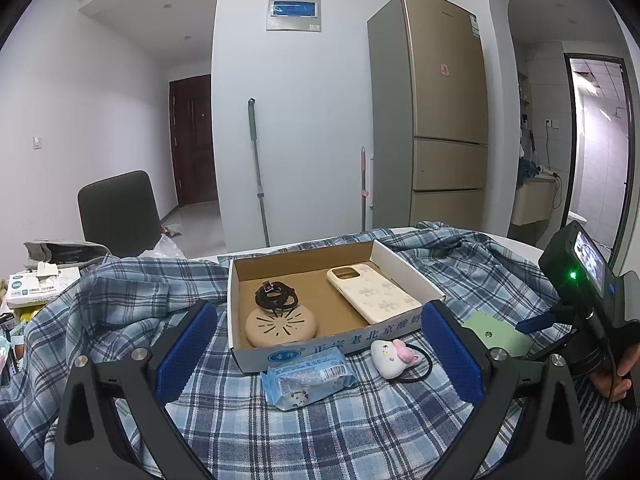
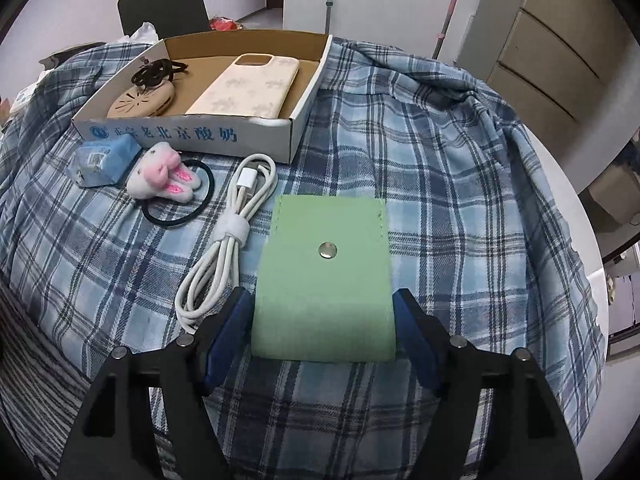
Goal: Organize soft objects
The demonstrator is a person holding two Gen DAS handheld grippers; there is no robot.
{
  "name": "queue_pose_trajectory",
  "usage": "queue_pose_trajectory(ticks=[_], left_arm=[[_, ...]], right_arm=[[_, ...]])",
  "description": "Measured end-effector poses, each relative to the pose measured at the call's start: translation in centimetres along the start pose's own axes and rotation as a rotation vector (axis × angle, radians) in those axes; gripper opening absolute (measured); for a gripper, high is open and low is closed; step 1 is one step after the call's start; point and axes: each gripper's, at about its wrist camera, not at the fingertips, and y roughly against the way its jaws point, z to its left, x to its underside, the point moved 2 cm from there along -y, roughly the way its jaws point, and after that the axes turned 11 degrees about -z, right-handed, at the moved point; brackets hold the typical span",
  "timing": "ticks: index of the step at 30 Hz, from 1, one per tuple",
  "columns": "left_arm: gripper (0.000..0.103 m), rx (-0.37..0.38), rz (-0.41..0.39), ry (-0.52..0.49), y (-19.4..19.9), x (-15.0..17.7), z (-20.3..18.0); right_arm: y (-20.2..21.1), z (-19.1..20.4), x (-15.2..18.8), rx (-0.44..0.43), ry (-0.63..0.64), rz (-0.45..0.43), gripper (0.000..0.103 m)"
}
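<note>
A green felt pouch (image 2: 324,280) with a metal snap lies flat on the plaid cloth (image 2: 440,184). My right gripper (image 2: 322,298) stands open, tilted down over it, with a finger on each side of the pouch's near end and a thin gap at the pads. Left of the pouch lie a coiled white cable (image 2: 236,216), a plush bunny hair tie (image 2: 164,176) and a blue tissue pack (image 2: 102,162). The cardboard box (image 2: 296,128) holds a cream phone case (image 2: 248,84), a round beige pad (image 2: 140,102) and dark hair ties (image 2: 154,72). My left gripper (image 1: 318,316) hovers open before the box.
The white table edge (image 2: 592,216) curves along the right. A dark chair (image 1: 116,212) stands behind the table at the left, beside piled boxes and packets (image 1: 32,284). Two mop handles (image 1: 258,172) and a gold fridge (image 1: 444,112) stand at the far wall. A hand (image 1: 624,368) grips the right tool.
</note>
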Motion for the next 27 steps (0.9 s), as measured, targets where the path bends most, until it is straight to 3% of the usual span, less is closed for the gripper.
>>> queue_pose_trajectory(ticks=[13, 20, 22, 25, 27], left_arm=[[0.103, 0.000, 0.001, 0.001, -0.1, 0.0, 0.0], [0.103, 0.017, 0.004, -0.052, 0.2, -0.2, -1.5], [0.103, 0.037, 0.030, -0.050, 0.2, -0.6, -2.3], [0.103, 0.061, 0.148, -0.026, -1.0, -0.9, -3.9], [0.103, 0.039, 0.251, -0.023, -2.8, -0.8, -5.2]], right_arm=[[3.9, -2.5, 0.3, 0.054, -0.058, -0.105, 0.068], [7.7, -2.7, 0.3, 0.096, -0.069, -0.365, 0.068], [7.9, -2.9, 0.4, 0.081, -0.098, -0.385, 0.068], [7.5, -3.4, 0.8, 0.094, -0.139, -0.398, 0.068], [7.4, -3.8, 1.0, 0.085, -0.167, -0.399, 0.068]])
